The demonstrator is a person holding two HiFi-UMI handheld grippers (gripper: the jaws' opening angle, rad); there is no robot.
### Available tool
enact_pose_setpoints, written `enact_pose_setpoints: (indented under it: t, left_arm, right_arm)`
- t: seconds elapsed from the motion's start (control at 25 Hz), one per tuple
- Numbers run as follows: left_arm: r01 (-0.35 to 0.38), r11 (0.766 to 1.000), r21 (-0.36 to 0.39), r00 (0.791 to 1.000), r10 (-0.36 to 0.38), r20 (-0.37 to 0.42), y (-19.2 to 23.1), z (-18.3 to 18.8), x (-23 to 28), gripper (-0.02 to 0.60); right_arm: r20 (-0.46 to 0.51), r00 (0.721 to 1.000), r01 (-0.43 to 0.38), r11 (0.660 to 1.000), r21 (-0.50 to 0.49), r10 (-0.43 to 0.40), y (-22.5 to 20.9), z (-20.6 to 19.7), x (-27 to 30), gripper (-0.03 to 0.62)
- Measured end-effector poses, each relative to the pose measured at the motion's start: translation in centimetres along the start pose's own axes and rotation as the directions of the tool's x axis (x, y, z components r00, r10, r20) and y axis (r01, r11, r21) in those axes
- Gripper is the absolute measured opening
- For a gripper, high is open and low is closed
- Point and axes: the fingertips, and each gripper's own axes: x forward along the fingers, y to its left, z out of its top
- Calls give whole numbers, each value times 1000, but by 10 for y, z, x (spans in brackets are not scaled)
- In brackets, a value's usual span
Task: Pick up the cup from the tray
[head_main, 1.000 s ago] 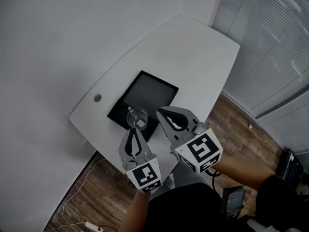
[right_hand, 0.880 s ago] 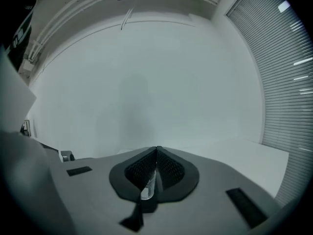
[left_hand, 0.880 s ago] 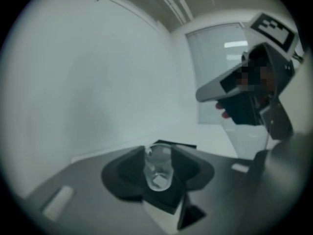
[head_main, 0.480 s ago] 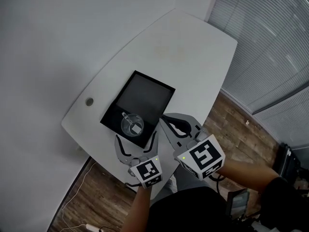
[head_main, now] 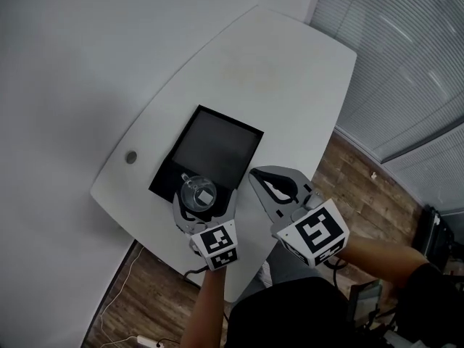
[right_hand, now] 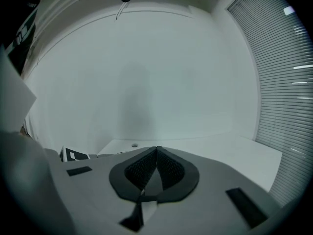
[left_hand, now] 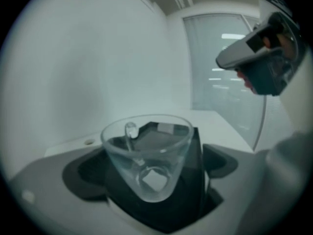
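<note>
My left gripper, jaws just opening wide, glass cup between them untouched, black tray beneath, my right gripper closed, empty

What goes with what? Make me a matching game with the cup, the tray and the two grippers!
Things:
1. cup
2. tray
3. left gripper
4. right gripper

States:
A. black
B. jaws shut, nothing in them
C. clear glass
D. jaws wide apart, one on each side of the cup

Pairs: 1-C, 2-A, 3-D, 4-B.

The left gripper's jaws have just been opening. The cup stands between them, not gripped.
</note>
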Motion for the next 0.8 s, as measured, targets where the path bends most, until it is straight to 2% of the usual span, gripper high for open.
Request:
enact_pose_setpoints:
  t: [0.16,0.44,0.6,0.72,0.8]
  left_arm:
    - [7,1000,0,1000,-7,15,5,8,-4,587]
    - [44,999,-24,998,-44,35,8,18,7,537]
    - [73,996,-44,996,-70,53,7,19,5,538]
    - [75,996,-40,997,-74,37,7,16,6,537]
    - [67,997,-41,997,-65,35,9,16,5,486]
  right_arm:
    - [2,1000,-1,1000,1,1,2,2,2,11]
    - [6,1000,3,1000,14,-3,-2,3,5,11]
    - [8,1000,5,1000,15,-5,-4,6,6,11]
    - [18,1000,5,1000,17,-5,-3,8,6,11]
    - [19,1000,3,1000,13,-3,-2,9,6,11]
